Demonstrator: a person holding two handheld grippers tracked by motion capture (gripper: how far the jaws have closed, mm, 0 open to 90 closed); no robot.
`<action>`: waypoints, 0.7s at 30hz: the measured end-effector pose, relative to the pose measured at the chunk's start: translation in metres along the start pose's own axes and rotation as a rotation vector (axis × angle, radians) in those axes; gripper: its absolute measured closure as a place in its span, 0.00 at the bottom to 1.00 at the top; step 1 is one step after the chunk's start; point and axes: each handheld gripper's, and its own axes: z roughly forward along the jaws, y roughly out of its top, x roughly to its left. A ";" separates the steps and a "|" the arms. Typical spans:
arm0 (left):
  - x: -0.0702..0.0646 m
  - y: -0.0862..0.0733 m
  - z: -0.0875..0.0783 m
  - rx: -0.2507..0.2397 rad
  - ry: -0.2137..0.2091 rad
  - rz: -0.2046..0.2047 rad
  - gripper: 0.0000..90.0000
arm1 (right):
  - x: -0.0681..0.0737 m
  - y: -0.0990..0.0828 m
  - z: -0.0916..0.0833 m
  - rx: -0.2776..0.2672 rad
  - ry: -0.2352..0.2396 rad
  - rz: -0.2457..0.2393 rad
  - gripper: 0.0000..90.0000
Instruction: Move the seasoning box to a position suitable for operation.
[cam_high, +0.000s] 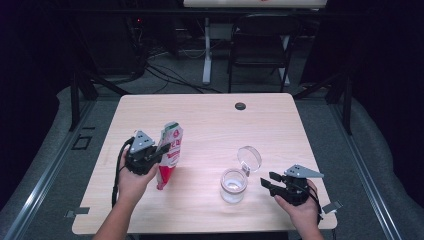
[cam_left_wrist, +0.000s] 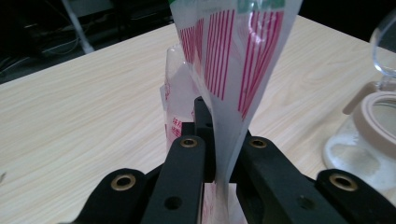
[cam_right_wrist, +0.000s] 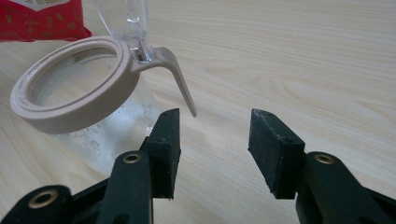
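The left gripper (cam_high: 161, 150) is pinching a red-and-white plastic pouch (cam_high: 169, 152) between its pressed-together jaws, holding it upright with its bottom corner near the pale wooden desk (cam_high: 210, 120). The right gripper (cam_high: 266, 182) is waiting just beside the clear glass jar (cam_high: 234, 185), its jaws spread and holding nothing, the jar's beige-rimmed hinged lid (cam_high: 249, 158) standing open. The step in hand is probably bringing the pouch to the jar; next, it needs tilting over the open mouth.

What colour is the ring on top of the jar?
The ring is beige, clearest in the right gripper view.
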 end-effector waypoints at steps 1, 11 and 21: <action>-0.003 0.001 0.003 0.004 -0.008 0.008 1.00 | 0.000 0.000 0.000 0.002 0.002 0.001 0.59; -0.027 0.001 0.021 0.023 -0.103 0.050 1.00 | -0.001 0.000 -0.001 0.000 0.001 -0.003 0.59; -0.041 -0.013 0.019 0.036 -0.175 0.073 1.00 | 0.002 0.003 -0.005 -0.008 0.004 -0.034 0.62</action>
